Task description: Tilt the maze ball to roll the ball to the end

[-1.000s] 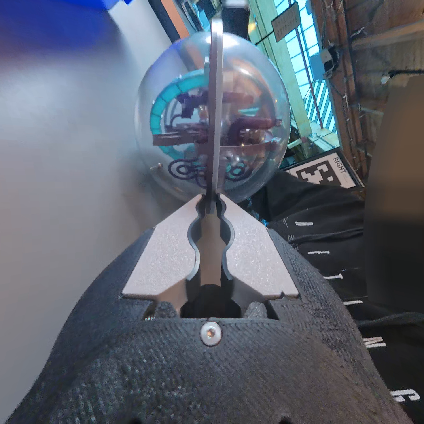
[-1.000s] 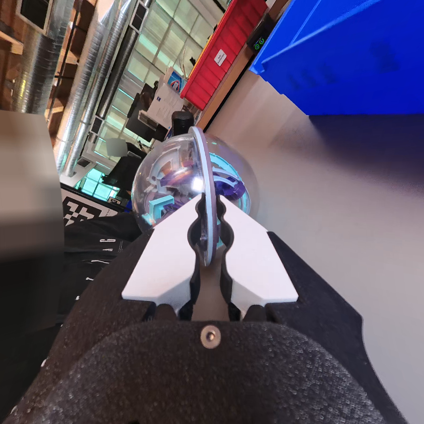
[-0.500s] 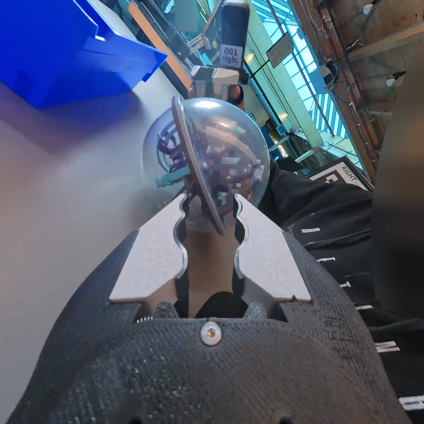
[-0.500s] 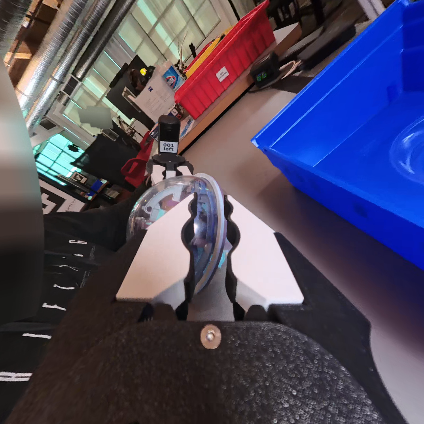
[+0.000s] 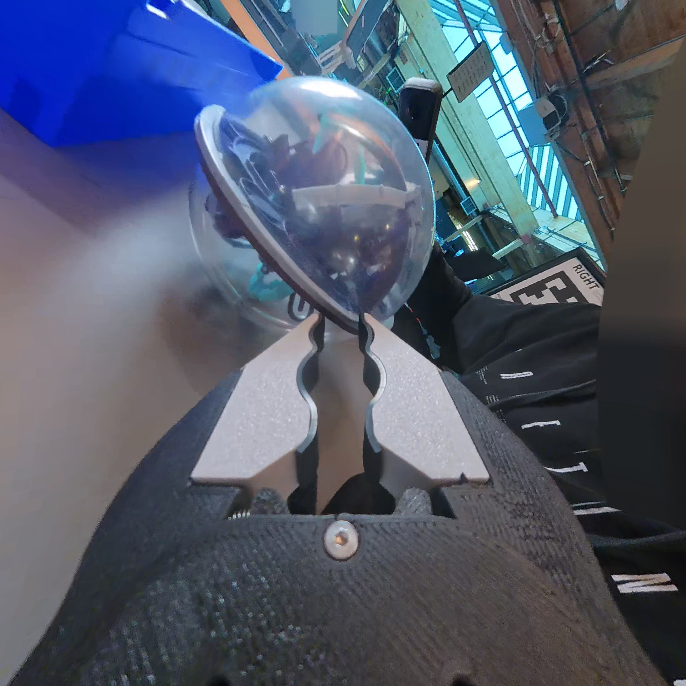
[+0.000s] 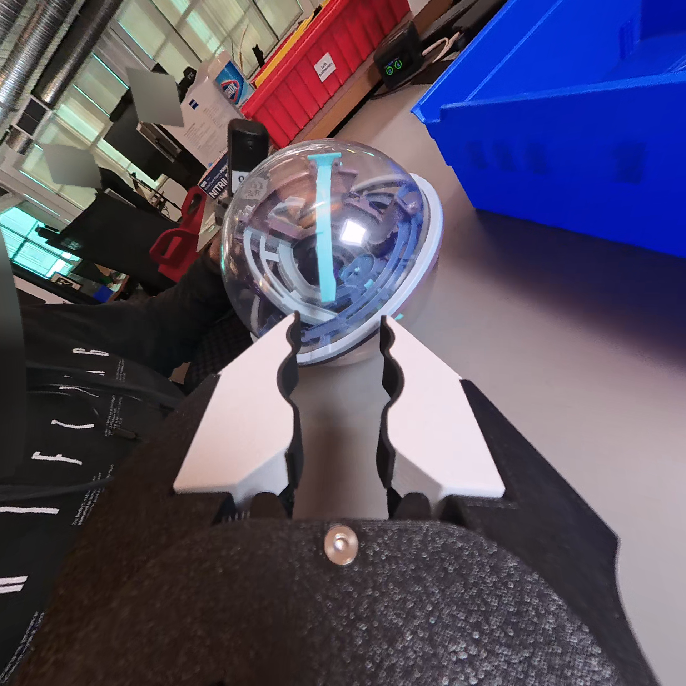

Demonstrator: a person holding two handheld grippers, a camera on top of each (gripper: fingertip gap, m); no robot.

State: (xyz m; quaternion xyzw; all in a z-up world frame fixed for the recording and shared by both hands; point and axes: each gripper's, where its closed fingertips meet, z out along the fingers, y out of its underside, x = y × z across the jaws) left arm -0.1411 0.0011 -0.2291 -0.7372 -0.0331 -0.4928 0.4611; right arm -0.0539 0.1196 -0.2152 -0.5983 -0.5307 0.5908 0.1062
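The maze ball (image 5: 334,167) is a clear sphere with a white rim and purple, teal and white tracks inside. It is low over the grey table, tilted. My left gripper (image 5: 342,318) has its jaws narrowed on the lower edge of the rim, which runs slantwise between the tips. A small silver ball (image 5: 343,260) shows inside, near the rim. In the right wrist view the maze ball (image 6: 326,237) sits just past my right gripper (image 6: 339,320), which is open with its tips on either side of the ball's lower part. The far side of the ball is hidden.
A blue bin (image 6: 575,130) stands on the grey table (image 6: 519,371) close to the ball, and also shows in the left wrist view (image 5: 111,67). A red bin (image 6: 326,67) is farther back. A person's black sleeve (image 5: 519,371) lies beside the grippers.
Both grippers were shut on the rim a second ago, then opened. The right jaws have now widened further and the left jaws have narrowed again. The ball has turned, so its rim is slanted.
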